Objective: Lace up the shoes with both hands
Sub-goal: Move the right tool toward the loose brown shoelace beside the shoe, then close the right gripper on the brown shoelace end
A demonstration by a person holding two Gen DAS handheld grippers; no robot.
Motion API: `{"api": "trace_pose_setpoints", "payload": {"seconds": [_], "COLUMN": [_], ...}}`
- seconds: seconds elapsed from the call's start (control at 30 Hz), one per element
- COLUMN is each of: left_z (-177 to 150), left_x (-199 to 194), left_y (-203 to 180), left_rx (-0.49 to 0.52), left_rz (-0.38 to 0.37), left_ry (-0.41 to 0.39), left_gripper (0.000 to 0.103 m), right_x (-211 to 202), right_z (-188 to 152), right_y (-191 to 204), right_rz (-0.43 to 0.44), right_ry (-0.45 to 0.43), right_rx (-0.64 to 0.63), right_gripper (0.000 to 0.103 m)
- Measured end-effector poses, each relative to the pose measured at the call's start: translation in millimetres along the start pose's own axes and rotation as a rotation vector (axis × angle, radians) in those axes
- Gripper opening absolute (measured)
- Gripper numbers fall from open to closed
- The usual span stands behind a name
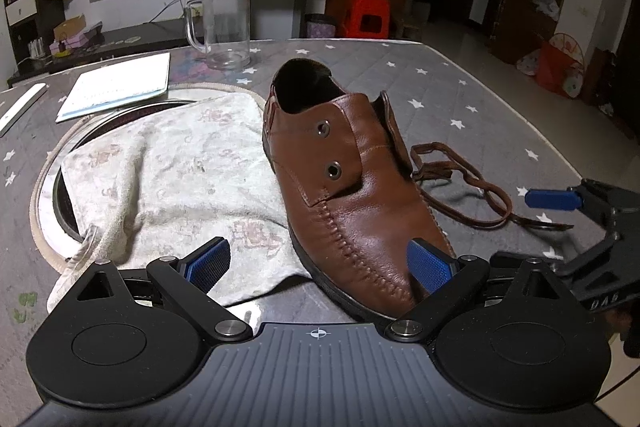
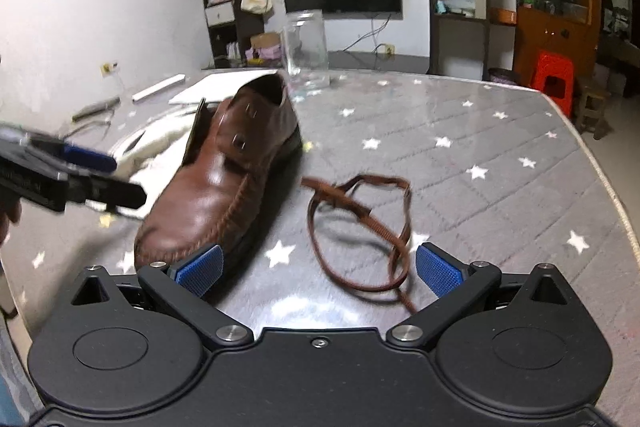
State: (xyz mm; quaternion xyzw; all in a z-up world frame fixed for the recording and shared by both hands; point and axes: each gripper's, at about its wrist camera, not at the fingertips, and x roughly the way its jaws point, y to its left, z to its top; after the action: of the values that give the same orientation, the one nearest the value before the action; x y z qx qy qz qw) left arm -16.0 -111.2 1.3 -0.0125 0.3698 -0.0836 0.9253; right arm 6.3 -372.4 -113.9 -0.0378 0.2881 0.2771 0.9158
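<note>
both tongs [image 1: 318,263] [image 2: 318,269] wide open, empty; shoe [image 2: 224,183] blurred, lace [image 2: 360,227] end cut off

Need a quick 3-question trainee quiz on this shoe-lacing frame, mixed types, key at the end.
1. True or false: the brown lace is already threaded through the shoe eyelets.
2. Multiple choice: the white towel lies A) on the shoe's lace side, B) on the side away from the lace, C) inside the glass mug.
3. Fill in: the right tool is ___ (open/shut), with the lace lying between its fingers.

Key: 1 false, the lace lies loose on the table; 2 B; 3 open.
</note>
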Motion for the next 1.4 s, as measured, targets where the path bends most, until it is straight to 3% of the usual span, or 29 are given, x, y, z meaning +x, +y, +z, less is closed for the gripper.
{"api": "trace_pose_setpoints", "payload": {"seconds": [0.17, 0.5, 1.23, 1.4], "left_z": [-1, -2, -1, 1], "left_x": [2, 5, 2, 1], "left_y": [2, 4, 2, 7], "left_rx": [-0.004, -0.009, 0.0, -0.007], "left_rz": [-0.003, 0.004, 0.002, 0.008], "left_ry": [0.007, 0.019, 0.01, 0.002], "left_gripper": [0.096, 0.096, 0.096, 0.096], "right_x": [5, 20, 25, 9], "right_z": [-9, -19, -16, -5], "right_y": [4, -4, -4, -4], "right_rz": [-0.063, -0.105, -0.106, -0.109], "right_ry": [0.012, 0.037, 0.043, -0.012], "right_rx": [-0.042, -0.026, -0.017, -0.021], "right_gripper": [0.103, 0.103, 0.103, 0.103]}}
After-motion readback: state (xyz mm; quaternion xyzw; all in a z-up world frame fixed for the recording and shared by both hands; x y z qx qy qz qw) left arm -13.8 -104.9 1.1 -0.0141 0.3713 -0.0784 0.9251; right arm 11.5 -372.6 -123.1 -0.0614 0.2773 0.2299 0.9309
